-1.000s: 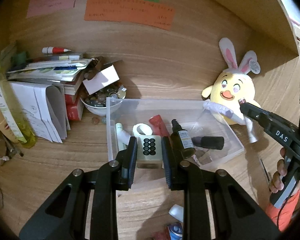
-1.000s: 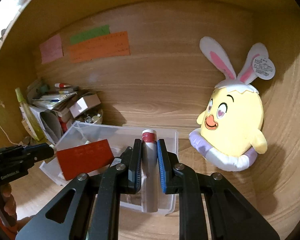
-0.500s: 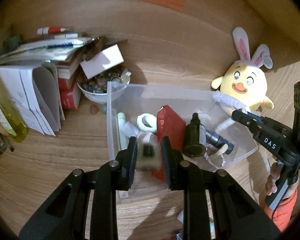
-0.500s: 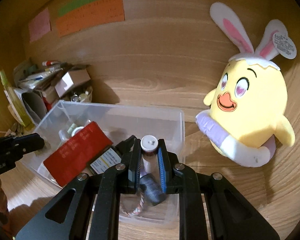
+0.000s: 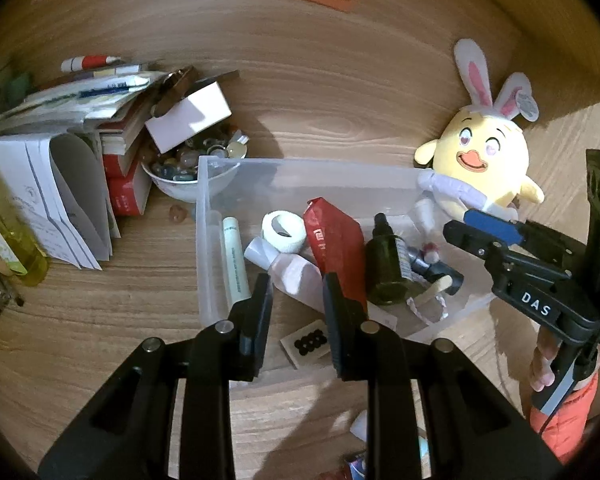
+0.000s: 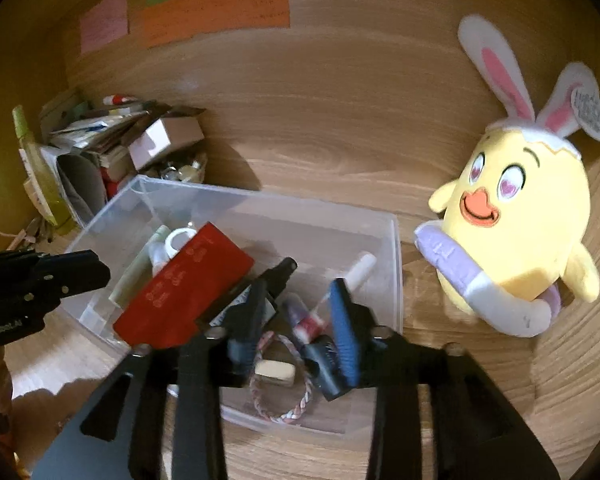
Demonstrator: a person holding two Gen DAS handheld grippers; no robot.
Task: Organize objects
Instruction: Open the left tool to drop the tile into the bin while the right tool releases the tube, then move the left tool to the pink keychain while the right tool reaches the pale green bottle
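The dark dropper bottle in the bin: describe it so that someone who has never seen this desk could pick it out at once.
Find the clear plastic bin on the wooden desk, left of the yellow plush chick. Inside, just right of the flat red packet, lies the dark dropper bottle. Unlike the pale tubes beside it, it is dark green glass with a black dropper cap and a white label.

bin: clear plastic, open-topped, on the wooden desk near its back wall
red box: flat, tilted, mid-bin
dark dropper bottle: lying beside the red box
white tape roll: towards the bin's back wall
small lidded tube: lying near the bin's right wall
keypad block: at the bin's front edge
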